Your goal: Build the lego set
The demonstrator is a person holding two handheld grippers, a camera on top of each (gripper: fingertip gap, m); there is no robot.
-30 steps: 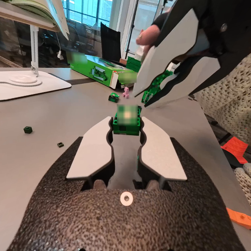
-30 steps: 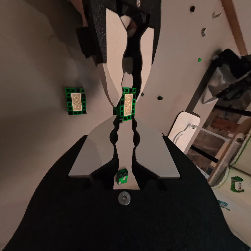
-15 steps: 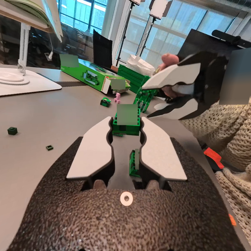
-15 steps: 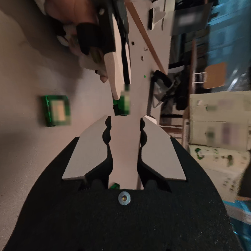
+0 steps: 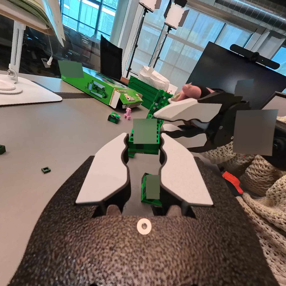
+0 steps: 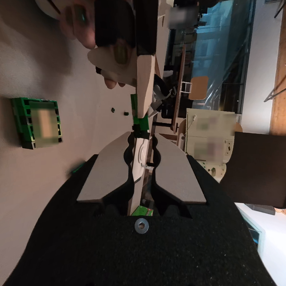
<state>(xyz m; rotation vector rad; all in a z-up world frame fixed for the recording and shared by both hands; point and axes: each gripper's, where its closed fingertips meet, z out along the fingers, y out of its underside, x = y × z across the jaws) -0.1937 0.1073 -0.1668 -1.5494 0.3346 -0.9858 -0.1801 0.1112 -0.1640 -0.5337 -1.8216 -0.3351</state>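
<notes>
Far left of the left gripper [image 5: 144, 137], two small dark green bricks [image 5: 46, 169] lie loose on the desk [image 5: 54, 131]. Ahead of it and to the left, a green box [image 5: 99, 88] lies on its side with an end flap open; nearer, a small green-and-black piece [image 5: 114, 117] and a pink figure [image 5: 127, 113] sit side by side.

The left gripper's jaws stand partly apart, closed on a green block [image 5: 144, 148] pinched between the fingertips and held clear of the desk. Below it, between the two fingers and closer to the gripper's base, a second green block [image 5: 144, 188] rests on the desk. Just beyond the held block stands a tall green build [image 5: 161, 99].

Right of the held block, the right gripper [image 5: 157, 123] comes in sideways, gripped by a hand [image 5: 191, 92]. Its jaws are spread, one finger above the other, with nothing between them; the tips sit just beside the held block. In the right wrist view that block [image 6: 140, 125] lies just ahead of the right gripper's [image 6: 141, 134] tips, and the second block [image 6: 37, 123] lies well off to the left.
</notes>
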